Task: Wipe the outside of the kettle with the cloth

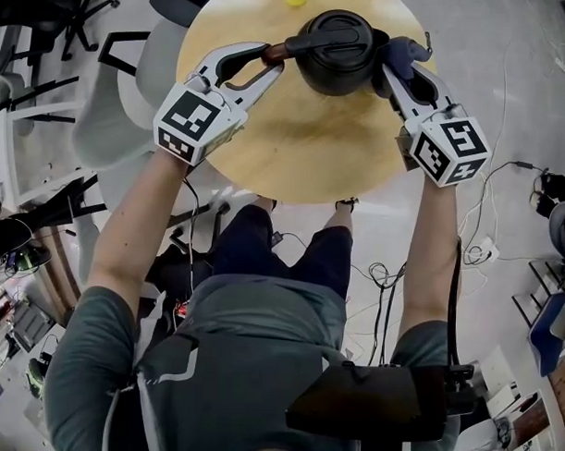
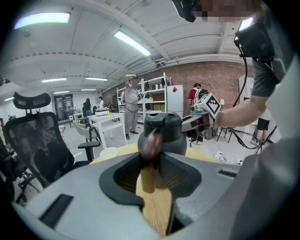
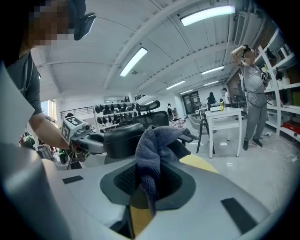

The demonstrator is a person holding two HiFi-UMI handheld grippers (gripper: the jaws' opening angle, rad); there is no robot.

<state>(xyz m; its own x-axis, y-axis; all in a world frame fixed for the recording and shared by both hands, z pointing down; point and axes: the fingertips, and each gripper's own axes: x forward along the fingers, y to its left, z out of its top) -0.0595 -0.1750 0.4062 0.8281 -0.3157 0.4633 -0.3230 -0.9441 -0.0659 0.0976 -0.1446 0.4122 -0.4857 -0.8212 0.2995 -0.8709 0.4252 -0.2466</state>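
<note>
Head view: a black kettle point(image 1: 337, 54) stands upright near the far edge of a round wooden table point(image 1: 304, 151). The left gripper point(image 1: 272, 61) is closed on the brown handle point(image 2: 150, 146), which juts from the kettle's left side and sits between its jaws. The right gripper point(image 1: 393, 74) clamps a blue-grey cloth point(image 1: 405, 54); the cloth bunches above its jaws and lies against the kettle's right side. Both grippers rest low over the tabletop, on opposite sides of the kettle.
</note>
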